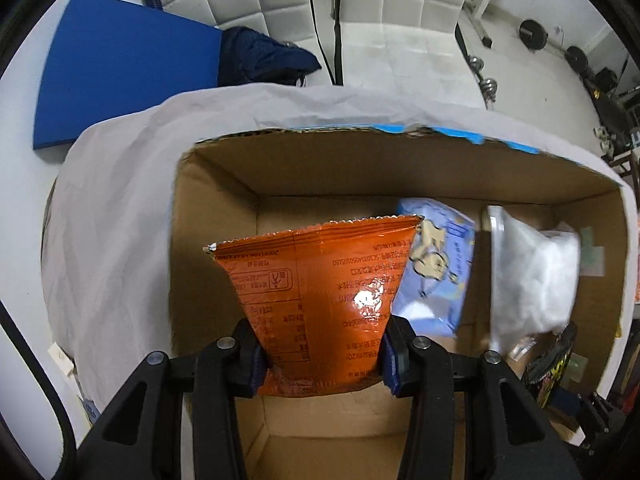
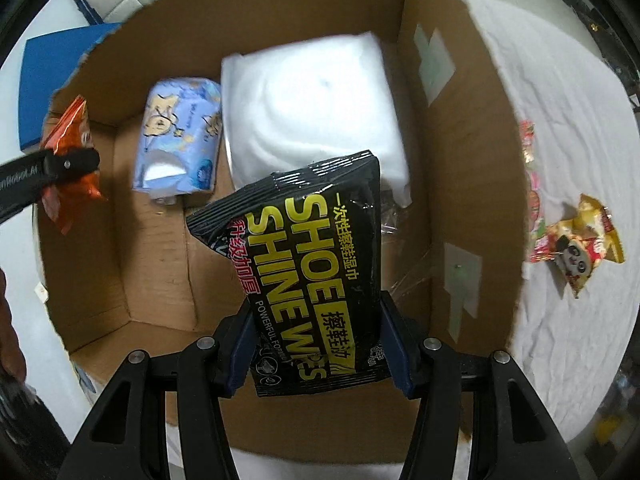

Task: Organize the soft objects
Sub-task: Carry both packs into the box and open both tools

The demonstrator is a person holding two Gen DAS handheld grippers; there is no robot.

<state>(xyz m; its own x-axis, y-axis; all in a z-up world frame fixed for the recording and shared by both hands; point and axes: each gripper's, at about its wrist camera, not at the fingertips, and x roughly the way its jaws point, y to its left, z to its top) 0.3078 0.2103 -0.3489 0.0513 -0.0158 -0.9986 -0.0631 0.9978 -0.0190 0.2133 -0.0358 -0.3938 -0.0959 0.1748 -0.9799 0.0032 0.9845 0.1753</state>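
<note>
My left gripper (image 1: 322, 356) is shut on an orange snack packet (image 1: 320, 280) and holds it over the open cardboard box (image 1: 216, 240). The packet also shows in the right wrist view (image 2: 66, 136), gripped at the box's left wall. My right gripper (image 2: 318, 344) is shut on a black "Shoe Shine Wipes" pack (image 2: 316, 264) above the box (image 2: 460, 184). On the box floor lie a blue tissue pack (image 2: 180, 136) and a white cotton bag (image 2: 312, 108). Both also show in the left wrist view: tissue pack (image 1: 436, 268), cotton bag (image 1: 532, 276).
The box stands on a white wrinkled cloth (image 2: 568, 152). A few snack packets (image 2: 576, 244) lie on the cloth right of the box. A blue mat (image 1: 120, 68), a dark garment (image 1: 264, 56) and white chairs (image 1: 360, 0) are beyond the table.
</note>
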